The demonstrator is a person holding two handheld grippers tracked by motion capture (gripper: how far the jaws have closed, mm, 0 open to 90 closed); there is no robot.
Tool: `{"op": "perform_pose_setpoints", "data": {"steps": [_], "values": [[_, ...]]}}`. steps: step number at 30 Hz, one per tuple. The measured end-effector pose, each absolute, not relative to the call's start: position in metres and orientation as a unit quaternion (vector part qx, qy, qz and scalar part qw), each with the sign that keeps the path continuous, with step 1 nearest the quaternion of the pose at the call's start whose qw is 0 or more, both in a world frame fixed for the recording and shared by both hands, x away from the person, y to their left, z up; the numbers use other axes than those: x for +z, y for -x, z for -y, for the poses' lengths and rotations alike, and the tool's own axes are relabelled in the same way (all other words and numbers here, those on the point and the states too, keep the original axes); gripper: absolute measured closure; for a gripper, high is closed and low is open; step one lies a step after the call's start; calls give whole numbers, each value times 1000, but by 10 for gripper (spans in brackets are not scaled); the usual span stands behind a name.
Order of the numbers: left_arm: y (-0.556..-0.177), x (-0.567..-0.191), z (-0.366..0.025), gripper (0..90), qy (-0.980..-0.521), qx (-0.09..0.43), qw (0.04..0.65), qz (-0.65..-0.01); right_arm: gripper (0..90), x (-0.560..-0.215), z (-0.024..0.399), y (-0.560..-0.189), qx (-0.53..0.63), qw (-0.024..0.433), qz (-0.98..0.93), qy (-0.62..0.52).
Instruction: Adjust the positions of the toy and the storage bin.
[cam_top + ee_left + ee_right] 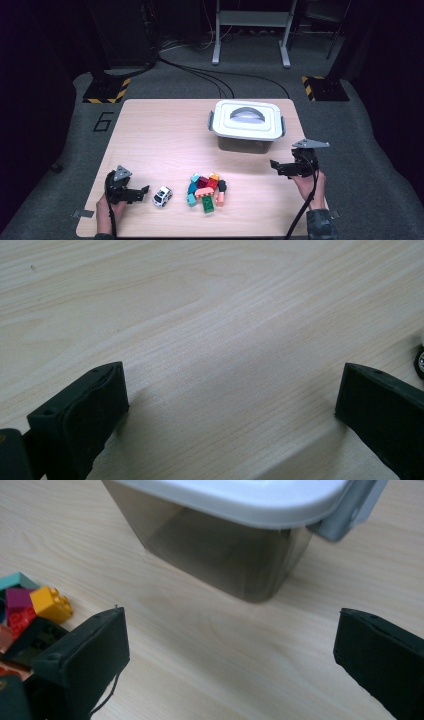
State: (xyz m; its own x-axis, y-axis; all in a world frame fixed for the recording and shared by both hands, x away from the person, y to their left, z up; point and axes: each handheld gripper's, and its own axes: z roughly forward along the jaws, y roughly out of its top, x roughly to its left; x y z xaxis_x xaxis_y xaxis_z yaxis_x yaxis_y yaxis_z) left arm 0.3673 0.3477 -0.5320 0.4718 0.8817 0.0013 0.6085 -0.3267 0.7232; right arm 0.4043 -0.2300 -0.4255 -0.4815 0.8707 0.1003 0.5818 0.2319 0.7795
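Left gripper (145,190) rested wide open on table (160,130), toy car (162,196) just beside; right gripper (274,165) also wide, empty, near lidded box (246,125); box looked rigid, light, smooth-walled; side latch (345,515) likeliest hold.

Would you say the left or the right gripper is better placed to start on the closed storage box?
Probably the right gripper: it is open beside the lidded box, whose side latch lies just ahead between its jaws. The left gripper, also open, sits at the near left by the toy car, with the brick pile between.
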Motion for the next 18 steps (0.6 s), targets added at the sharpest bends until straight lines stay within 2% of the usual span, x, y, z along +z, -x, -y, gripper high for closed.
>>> {"op": "perform_pose_setpoints", "data": {"steps": [9, 18], "values": [[-367, -532, -348, 3, -789, 202, 337, -472, 12, -400, 228, -423, 408, 188, -761, -468], [-367, -532, -348, 3, -789, 203, 337, -472, 89, -376, 219, -461, 413, 199, -762, -457]]}}
